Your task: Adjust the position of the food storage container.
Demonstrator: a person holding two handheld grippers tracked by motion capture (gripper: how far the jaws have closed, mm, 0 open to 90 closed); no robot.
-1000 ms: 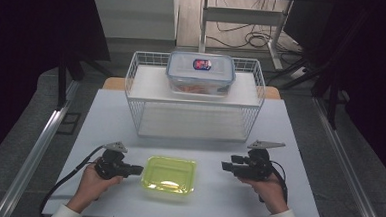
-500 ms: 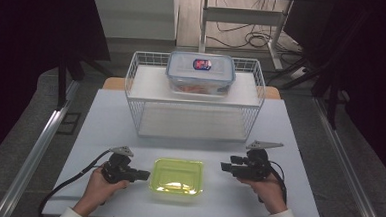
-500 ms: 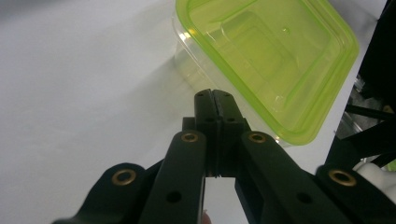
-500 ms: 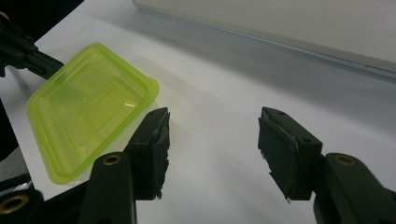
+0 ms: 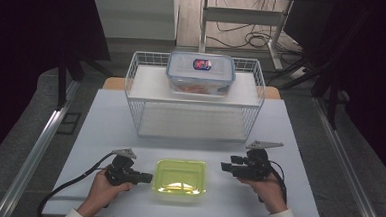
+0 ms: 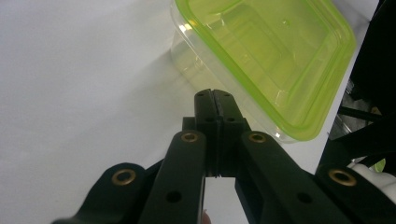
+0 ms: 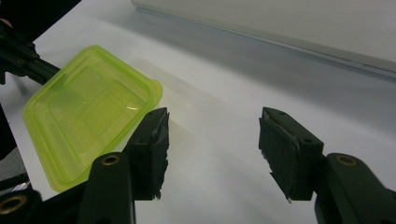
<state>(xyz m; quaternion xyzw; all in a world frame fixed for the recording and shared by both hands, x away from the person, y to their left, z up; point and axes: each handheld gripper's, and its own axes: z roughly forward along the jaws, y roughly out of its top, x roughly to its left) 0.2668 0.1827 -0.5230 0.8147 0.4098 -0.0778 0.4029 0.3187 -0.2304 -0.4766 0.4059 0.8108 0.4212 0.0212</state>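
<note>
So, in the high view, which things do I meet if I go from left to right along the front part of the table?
Left gripper → green lidded container → right gripper. The left gripper's fingers are shut and reach the container's left edge; the right gripper's fingers are open and stay apart from it.

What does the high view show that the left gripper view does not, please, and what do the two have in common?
The high view alone takes in the white wire basket at the far side of the table, the lidded clear container on top of it, and the right gripper with its jaws apart. The left gripper view alone gives the close look at the left gripper, its jaws pressed together beside the container's edge. Both show the green container on the white table.
</note>
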